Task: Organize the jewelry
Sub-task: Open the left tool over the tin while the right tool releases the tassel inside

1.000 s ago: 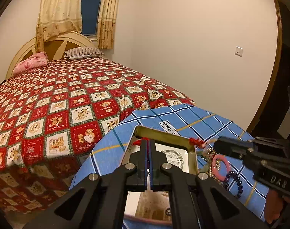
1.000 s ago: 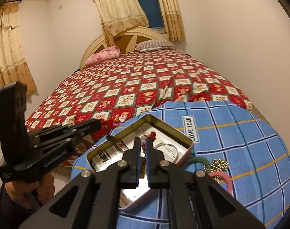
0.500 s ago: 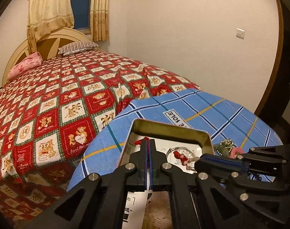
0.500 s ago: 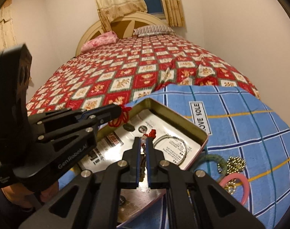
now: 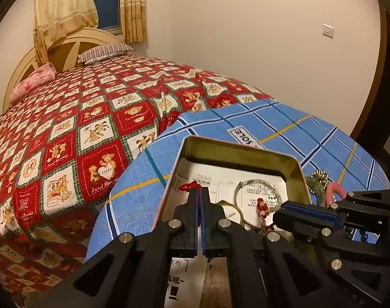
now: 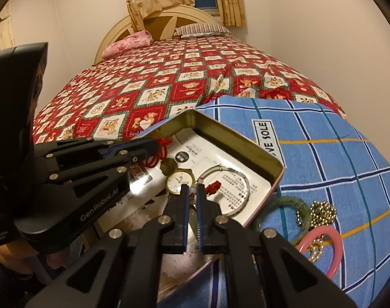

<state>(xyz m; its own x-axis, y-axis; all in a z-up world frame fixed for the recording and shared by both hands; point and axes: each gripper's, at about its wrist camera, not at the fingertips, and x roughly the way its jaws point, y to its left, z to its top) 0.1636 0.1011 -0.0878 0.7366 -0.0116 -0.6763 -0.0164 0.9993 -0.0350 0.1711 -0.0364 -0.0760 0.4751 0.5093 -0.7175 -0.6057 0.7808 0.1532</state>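
Note:
An open gold tin (image 5: 236, 151) (image 6: 236, 141) sits on a blue checked cloth. Inside lie a watch (image 6: 179, 179), a silver bangle (image 6: 236, 182) and printed paper. My left gripper (image 5: 199, 192) (image 6: 154, 148) is shut on a red cord (image 5: 191, 186) (image 6: 163, 147) over the tin's left part. My right gripper (image 6: 192, 188) (image 5: 278, 214) is shut on a red-beaded charm (image 6: 213, 187) (image 5: 261, 205) low over the tin, next to the watch. A green bangle (image 6: 297, 205), gold bead chain (image 6: 323, 211) and pink bangle (image 6: 328, 246) lie on the cloth right of the tin.
The blue cloth (image 6: 336, 159) covers a small round table. A bed with a red patterned quilt (image 5: 79, 123) lies right behind it, a wall (image 5: 246, 38) to the right. Dark beads (image 5: 359, 233) show behind the right gripper.
Both grippers have dropped lower into the tin. The right gripper has moved left over the tin with the red-beaded charm. The left keeps its grip on the red cord.

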